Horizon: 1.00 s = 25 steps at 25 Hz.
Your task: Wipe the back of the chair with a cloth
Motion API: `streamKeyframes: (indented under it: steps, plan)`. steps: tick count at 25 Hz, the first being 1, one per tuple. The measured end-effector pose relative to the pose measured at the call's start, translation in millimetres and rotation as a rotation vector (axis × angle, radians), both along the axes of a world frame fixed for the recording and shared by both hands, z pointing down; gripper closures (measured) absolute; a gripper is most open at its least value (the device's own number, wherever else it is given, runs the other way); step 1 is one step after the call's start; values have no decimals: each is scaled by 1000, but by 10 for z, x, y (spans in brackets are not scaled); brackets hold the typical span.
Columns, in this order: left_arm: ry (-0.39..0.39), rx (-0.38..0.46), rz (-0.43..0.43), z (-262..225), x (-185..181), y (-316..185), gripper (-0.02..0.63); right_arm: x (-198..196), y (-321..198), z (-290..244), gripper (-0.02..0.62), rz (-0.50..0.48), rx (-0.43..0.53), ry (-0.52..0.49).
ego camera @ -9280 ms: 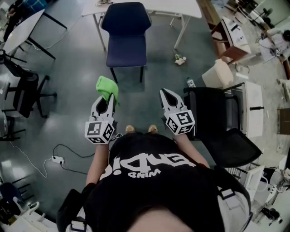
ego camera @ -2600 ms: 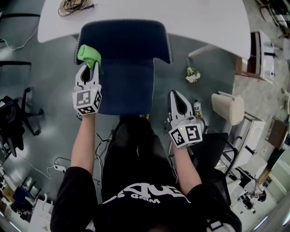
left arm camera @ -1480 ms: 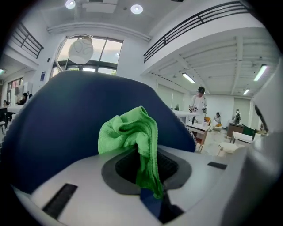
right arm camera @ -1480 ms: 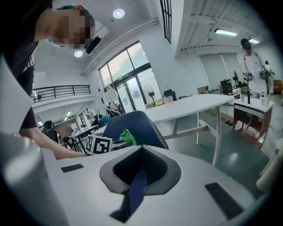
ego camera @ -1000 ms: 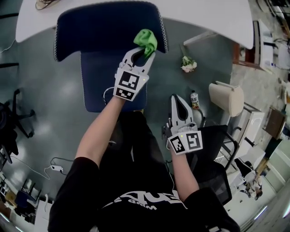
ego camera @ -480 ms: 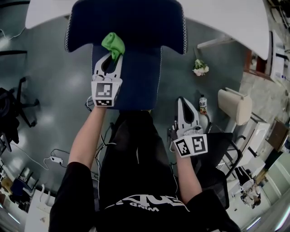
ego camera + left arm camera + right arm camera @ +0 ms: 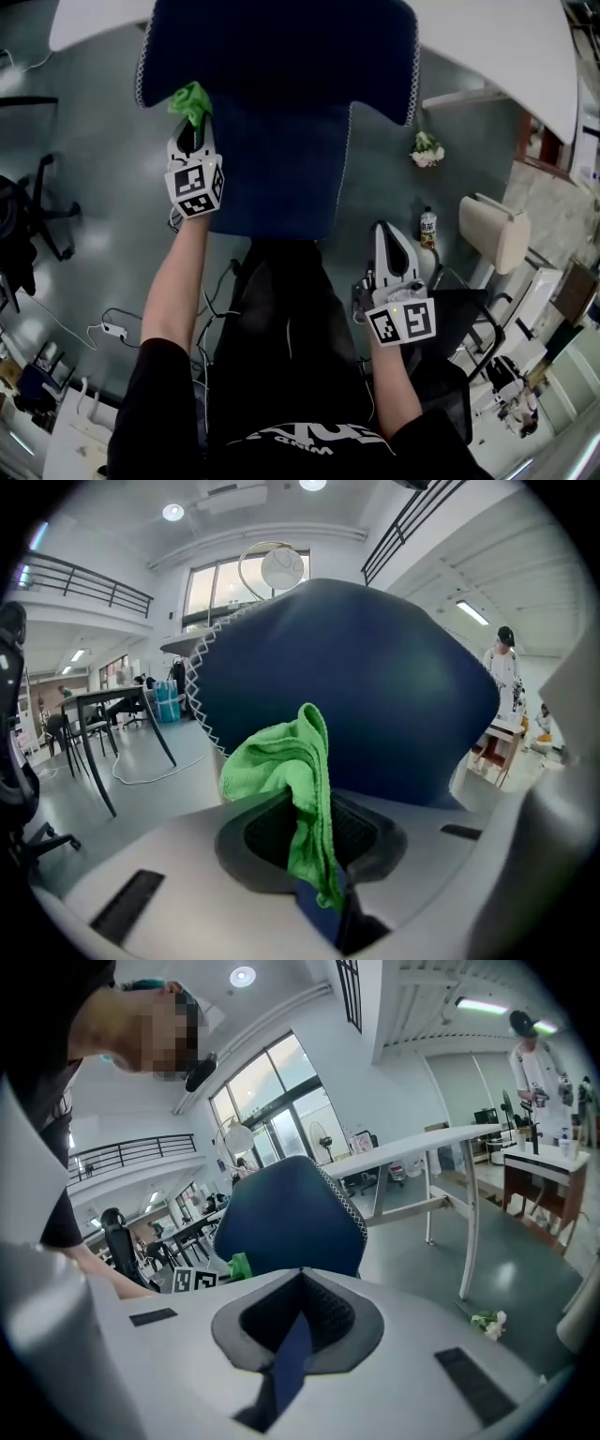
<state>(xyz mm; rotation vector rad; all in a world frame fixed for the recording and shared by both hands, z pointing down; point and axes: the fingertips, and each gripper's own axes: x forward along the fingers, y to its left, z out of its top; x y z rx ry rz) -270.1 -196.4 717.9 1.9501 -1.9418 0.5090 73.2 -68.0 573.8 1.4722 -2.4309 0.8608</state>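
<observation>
one sweep looks done: our left gripper [image 7: 190, 136], pinching the green cloth [image 7: 190, 99], has slid leftward across the chair back [image 7: 281, 56] to its left edge. our right gripper [image 7: 387, 239] waits nearer us, pressed together and empty.

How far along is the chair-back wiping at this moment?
Done: the green cloth is gripped in the left claw. In hand: it sits at the left edge of the chair back. Left: I can't judge how much is wiped; the right claw hangs shut, empty.
</observation>
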Motion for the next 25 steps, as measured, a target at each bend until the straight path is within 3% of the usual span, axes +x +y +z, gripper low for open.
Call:
streamKeyframes:
  steps: [10,18,25]
  plan:
    - [43,14,78,243,431,-354,537,69,106,189,600,22,-28,8]
    - [132,5,159,347,1214,-418,537,210,129,259,600,75,-32,5]
    - [189,0,298,343,2033,-476,537,222,192,350,600,82,-50,1]
